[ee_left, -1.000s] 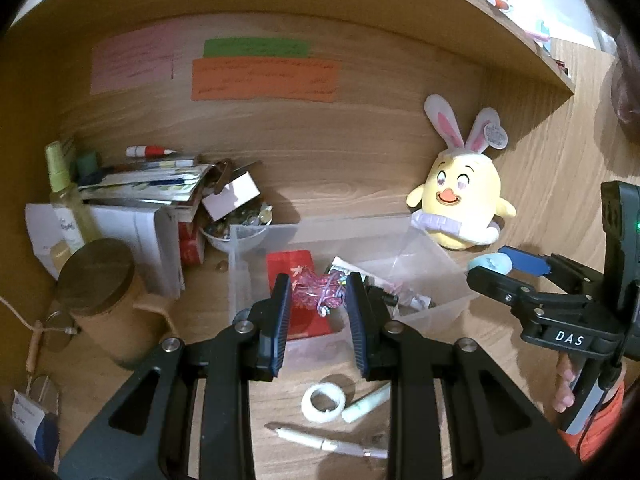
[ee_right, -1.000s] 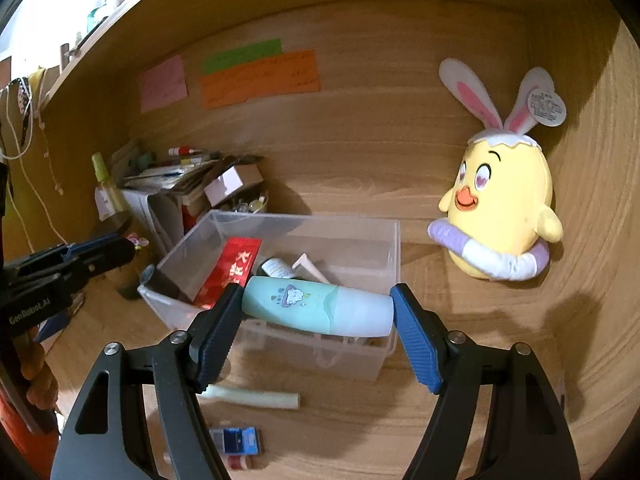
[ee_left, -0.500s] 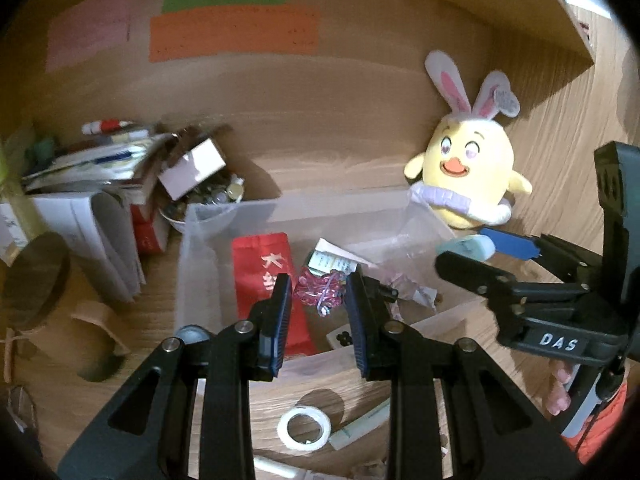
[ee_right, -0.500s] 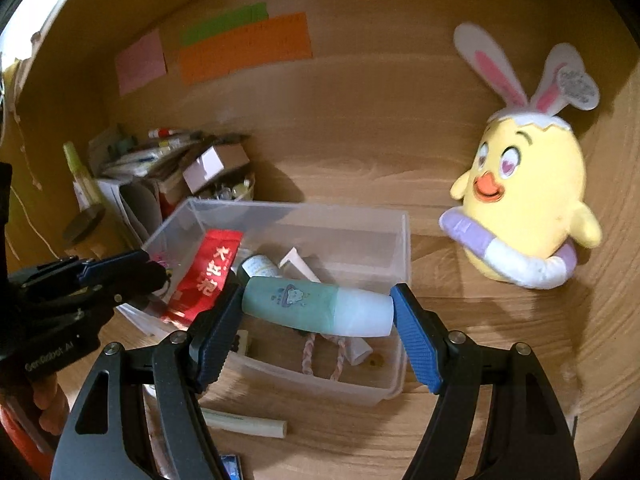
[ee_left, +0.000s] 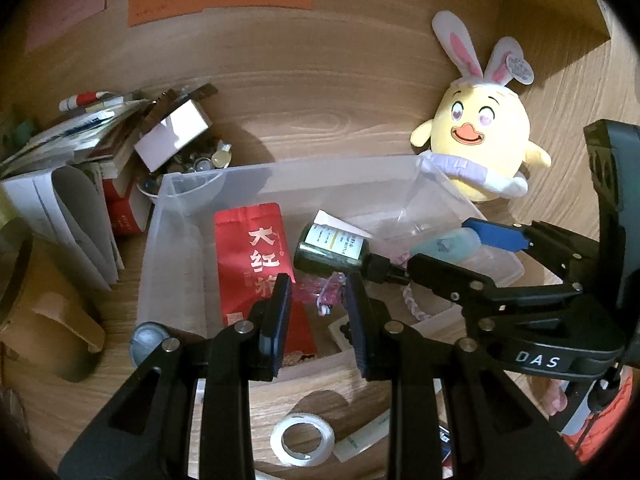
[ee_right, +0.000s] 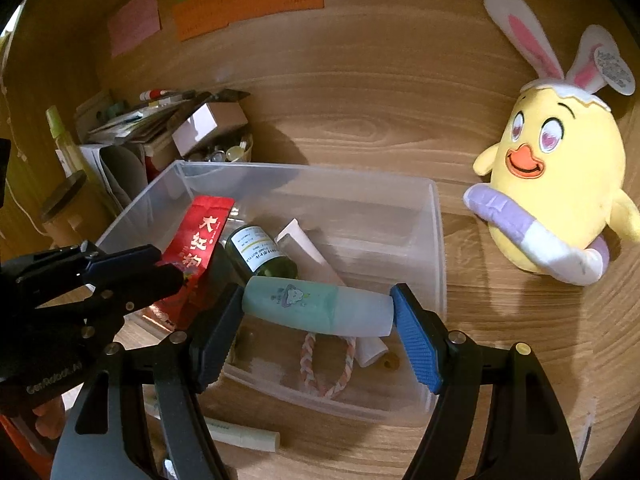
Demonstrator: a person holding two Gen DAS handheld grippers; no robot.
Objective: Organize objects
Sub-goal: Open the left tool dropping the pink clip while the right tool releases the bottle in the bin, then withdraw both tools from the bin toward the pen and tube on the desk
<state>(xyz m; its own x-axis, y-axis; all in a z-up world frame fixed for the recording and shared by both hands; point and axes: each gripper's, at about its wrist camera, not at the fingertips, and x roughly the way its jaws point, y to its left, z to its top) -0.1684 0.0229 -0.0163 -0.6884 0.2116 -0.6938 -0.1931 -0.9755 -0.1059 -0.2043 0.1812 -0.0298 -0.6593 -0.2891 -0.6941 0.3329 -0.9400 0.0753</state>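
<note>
A clear plastic bin (ee_left: pixel 280 172) (ee_right: pixel 436 240) stands on the wooden desk. It holds a red foil pouch (ee_left: pixel 256 252) (ee_right: pixel 196 240), a dark green bottle (ee_left: pixel 332 248) (ee_right: pixel 260 256), a white tube (ee_right: pixel 308 248) and a braided band (ee_right: pixel 328 364). My left gripper (ee_left: pixel 318 308) is shut on a small pink beaded trinket (ee_left: pixel 330 292) above the bin's near side. My right gripper (ee_right: pixel 318 332) is shut on a mint-green tube (ee_right: pixel 316 310) held crosswise over the bin; it shows at right in the left wrist view (ee_left: pixel 452 244).
A yellow bunny-eared plush (ee_left: pixel 480 148) (ee_right: pixel 556 192) sits right of the bin. Books, a small box and a bowl of trinkets (ee_left: pixel 188 156) stand at back left. A tape roll (ee_left: pixel 302 438) and a pale stick (ee_right: pixel 240 436) lie in front of the bin.
Both grippers have moved forward and down over the bin with their loads. The view has closed in on the bin's contents.
</note>
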